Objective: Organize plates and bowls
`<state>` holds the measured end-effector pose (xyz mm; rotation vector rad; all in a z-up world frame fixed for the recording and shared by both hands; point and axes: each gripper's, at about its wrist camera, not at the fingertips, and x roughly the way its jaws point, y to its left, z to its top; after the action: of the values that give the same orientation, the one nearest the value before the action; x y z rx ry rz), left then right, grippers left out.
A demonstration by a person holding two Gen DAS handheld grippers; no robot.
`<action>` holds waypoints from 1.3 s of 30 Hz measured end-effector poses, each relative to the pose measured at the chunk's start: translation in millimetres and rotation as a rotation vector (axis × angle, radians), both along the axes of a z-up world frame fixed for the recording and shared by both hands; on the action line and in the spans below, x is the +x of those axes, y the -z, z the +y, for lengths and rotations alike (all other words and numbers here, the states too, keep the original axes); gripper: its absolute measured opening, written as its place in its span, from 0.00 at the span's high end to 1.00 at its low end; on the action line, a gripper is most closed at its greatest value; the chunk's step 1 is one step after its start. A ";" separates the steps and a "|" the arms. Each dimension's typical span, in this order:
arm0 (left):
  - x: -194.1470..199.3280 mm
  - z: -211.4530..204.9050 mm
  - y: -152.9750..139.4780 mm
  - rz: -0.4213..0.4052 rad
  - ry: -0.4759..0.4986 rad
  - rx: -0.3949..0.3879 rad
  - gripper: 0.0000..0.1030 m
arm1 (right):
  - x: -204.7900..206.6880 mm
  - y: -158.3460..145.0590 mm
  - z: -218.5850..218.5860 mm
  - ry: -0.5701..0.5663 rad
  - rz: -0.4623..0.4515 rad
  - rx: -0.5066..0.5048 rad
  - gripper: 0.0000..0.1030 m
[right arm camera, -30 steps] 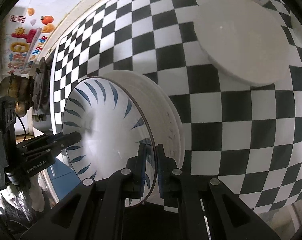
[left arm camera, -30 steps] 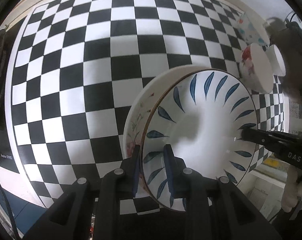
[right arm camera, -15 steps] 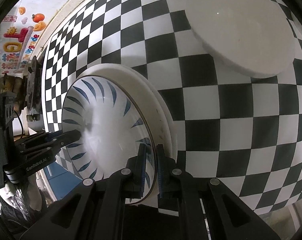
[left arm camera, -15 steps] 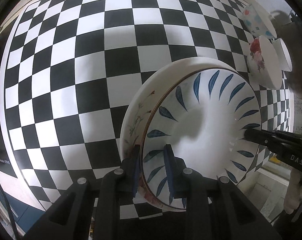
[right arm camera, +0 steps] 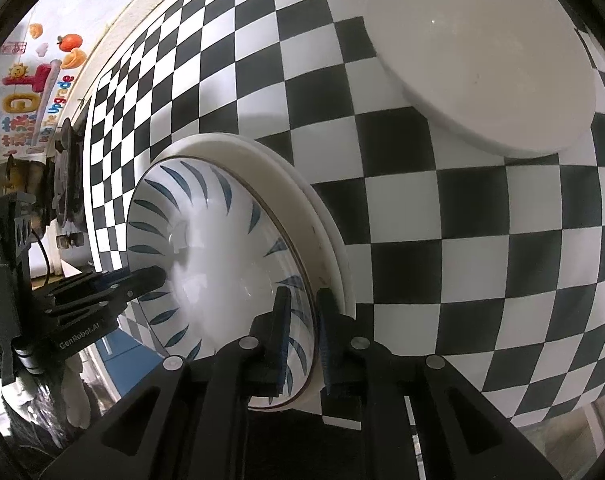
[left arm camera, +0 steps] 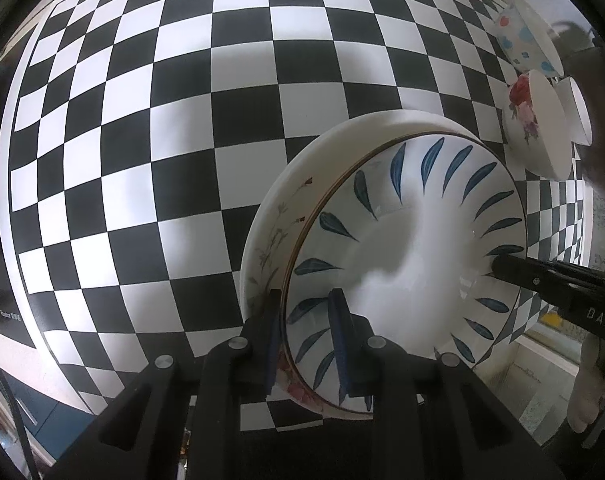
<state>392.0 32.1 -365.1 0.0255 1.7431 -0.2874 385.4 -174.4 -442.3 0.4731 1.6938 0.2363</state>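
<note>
Stacking step: white ceramic bowl with blue leaf strokes [left arm camera: 406, 248] sits nested in a white floral-edged plate [left arm camera: 274, 216] on the checkered surface [left arm camera: 142, 140]. Left claw [left arm camera: 304, 344] narrow, pinching the bowl's rim; right claw [right arm camera: 302, 340] straddles the opposite rim, jaws just easing apart. Next, likely: release both, lift clear, fetch the plain white plate [right arm camera: 482, 64] nearby.

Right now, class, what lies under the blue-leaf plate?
Under the blue-leaf plate sits a white floral-rimmed plate, on the checkered tablecloth. Only its rim shows; its centre is covered.
</note>
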 end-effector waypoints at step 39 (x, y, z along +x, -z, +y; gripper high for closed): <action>-9.8 2.3 -16.4 0.012 -0.004 0.054 0.80 | -2.4 -15.3 5.6 0.008 0.029 -0.048 0.79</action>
<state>382.2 34.5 -348.8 0.0600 1.7627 -0.2377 382.9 -168.9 -426.9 0.4495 1.7214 0.1840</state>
